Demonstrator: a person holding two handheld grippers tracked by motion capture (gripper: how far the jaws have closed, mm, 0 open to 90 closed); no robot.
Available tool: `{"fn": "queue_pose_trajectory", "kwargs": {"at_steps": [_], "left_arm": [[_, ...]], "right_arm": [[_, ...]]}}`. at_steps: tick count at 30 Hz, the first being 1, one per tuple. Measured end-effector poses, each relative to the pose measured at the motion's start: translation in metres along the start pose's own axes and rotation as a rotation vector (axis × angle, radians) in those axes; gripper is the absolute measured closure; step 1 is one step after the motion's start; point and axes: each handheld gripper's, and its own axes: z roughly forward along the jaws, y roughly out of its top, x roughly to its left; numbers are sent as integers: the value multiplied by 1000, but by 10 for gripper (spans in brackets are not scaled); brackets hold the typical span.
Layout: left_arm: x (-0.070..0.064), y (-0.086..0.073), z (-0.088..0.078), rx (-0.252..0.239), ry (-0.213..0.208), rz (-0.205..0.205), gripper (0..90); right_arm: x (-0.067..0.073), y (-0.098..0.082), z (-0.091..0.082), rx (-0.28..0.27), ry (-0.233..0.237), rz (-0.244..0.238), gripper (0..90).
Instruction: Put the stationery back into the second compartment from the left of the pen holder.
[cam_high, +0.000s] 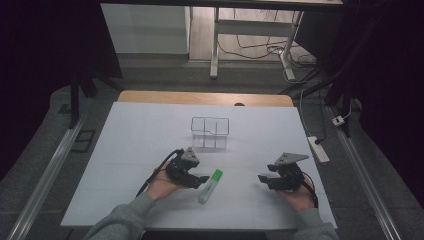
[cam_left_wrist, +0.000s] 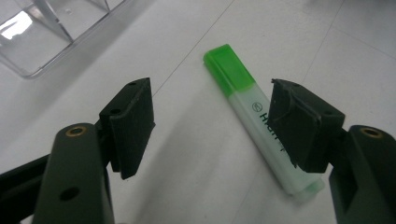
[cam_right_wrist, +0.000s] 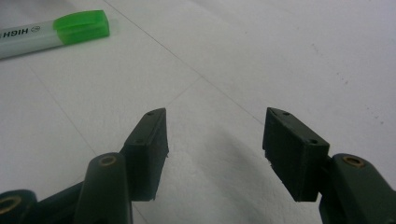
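Green-capped translucent plastic highlighter (cam_high: 210, 186): lying flat on white tabletop (cam_high: 130, 145), being approached by left tongs (cam_left_wrist: 212, 126), gaping, empty; right tongs (cam_right_wrist: 215, 149) likewise empty. Risk: marker being nudged aside by one off-centre pad

I read this as a lab or recording room. In the centre of the frame my work table (cam_high: 150, 125) is covered in plain white, with a metal rail (cam_high: 47, 175) running along the lower left. At the top, a white-legged desk (cam_high: 215, 50) stands over loose cables (cam_high: 260, 50), and a power strip (cam_high: 318, 149) lies on the grey floor at right.
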Motion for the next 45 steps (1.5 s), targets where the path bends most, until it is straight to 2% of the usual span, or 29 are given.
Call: {"fn": "queue_pose_trajectory", "kwargs": {"at_steps": [13, 24, 30, 34, 37, 45], "left_arm": [[-7, 19, 28, 56, -2, -11, 312], [-12, 27, 52, 100, 0, -11, 326], [-16, 27, 59, 120, 16, -13, 365], [-18, 27, 59, 121, 44, -16, 393], [-21, 26, 59, 120, 69, -10, 429], [-29, 28, 59, 135, 80, -11, 561]], "right_arm": [[0, 0, 0, 0, 6, 9, 402], [-1, -1, 1, 6, 4, 10, 402], [-1, -1, 1, 7, 3, 8, 401], [0, 0, 1, 5, 3, 7, 401], [0, 0, 2, 5, 4, 9, 401], [0, 0, 1, 5, -1, 5, 401]]}}
